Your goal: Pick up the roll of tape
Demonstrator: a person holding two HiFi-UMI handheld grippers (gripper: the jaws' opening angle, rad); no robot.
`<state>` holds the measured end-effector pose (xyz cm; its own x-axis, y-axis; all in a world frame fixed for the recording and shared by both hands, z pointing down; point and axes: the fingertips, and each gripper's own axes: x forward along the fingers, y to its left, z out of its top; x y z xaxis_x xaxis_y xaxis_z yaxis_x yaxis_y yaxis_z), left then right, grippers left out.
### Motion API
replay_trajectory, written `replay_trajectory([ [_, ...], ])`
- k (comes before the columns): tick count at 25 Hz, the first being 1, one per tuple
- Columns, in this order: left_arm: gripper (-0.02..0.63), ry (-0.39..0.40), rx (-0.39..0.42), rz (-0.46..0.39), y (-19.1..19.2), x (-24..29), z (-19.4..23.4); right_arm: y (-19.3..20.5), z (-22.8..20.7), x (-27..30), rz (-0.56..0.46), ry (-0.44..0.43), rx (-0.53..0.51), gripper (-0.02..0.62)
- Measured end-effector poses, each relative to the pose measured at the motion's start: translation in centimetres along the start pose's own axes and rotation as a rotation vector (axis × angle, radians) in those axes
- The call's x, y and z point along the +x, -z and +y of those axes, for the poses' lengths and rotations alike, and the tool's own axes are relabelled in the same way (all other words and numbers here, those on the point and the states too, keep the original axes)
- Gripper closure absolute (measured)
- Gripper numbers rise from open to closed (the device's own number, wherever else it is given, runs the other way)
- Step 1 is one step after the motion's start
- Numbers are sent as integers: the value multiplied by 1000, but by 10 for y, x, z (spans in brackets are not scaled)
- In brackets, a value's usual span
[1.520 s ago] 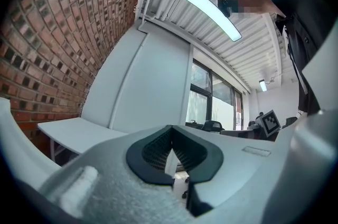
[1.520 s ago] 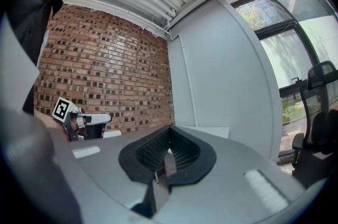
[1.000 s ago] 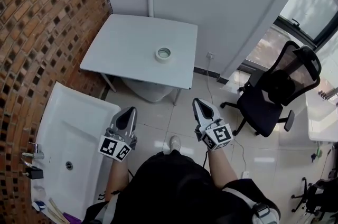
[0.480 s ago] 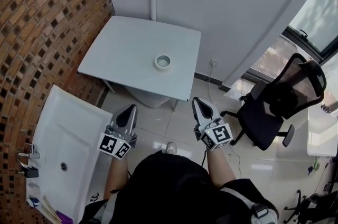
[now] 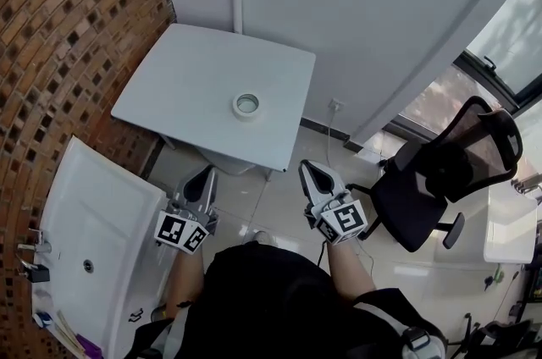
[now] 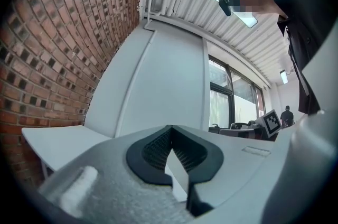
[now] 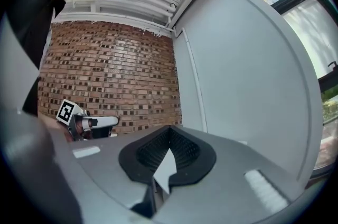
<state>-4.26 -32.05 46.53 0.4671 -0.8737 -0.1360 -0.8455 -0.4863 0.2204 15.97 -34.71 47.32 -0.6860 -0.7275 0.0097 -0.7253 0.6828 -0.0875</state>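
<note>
**Head view**
- Table: white, square top, set in the corner between the brick wall and the white wall.
- Roll of tape: lies flat on the table, hole up, toward the table's near right part. Nothing touches it.
- Left gripper: off the table, over the tiled floor just short of the table's near edge. It points toward the table with its jaws pressed together and is empty.
- Right gripper: off the table, just past the table's near right corner. It points toward the table with its jaws pressed together and is empty.
- Both grippers are well apart from the roll of tape.
- Sink: white, beside the table's near left corner.
- Office chair: black, well to the right of the table.

**Left gripper view**
- Left gripper: its 2 ribbed black pads meet at the tip, with nothing between them.
- Table: its white top shows beyond the jaws at lower left, with the brick wall behind it.
- Window: to the right of the table.
- Marker cube of the right gripper: farther right again.

**Right gripper view**
- Right gripper: its 2 pads are closed tip to tip and hold nothing.
- Left gripper: seen from the side against the brick wall.
- White wall: meets the brick wall at the corner.
</note>
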Motion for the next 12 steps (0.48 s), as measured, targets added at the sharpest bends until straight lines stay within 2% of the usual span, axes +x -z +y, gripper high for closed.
replay_trajectory([
  [4, 604, -11, 0, 19, 9, 17, -4, 4, -17, 0, -3, -6, 1, 589],
  [12, 604, -5, 4, 50, 16, 41, 5, 5, -50, 6, -37, 56, 68, 589],
])
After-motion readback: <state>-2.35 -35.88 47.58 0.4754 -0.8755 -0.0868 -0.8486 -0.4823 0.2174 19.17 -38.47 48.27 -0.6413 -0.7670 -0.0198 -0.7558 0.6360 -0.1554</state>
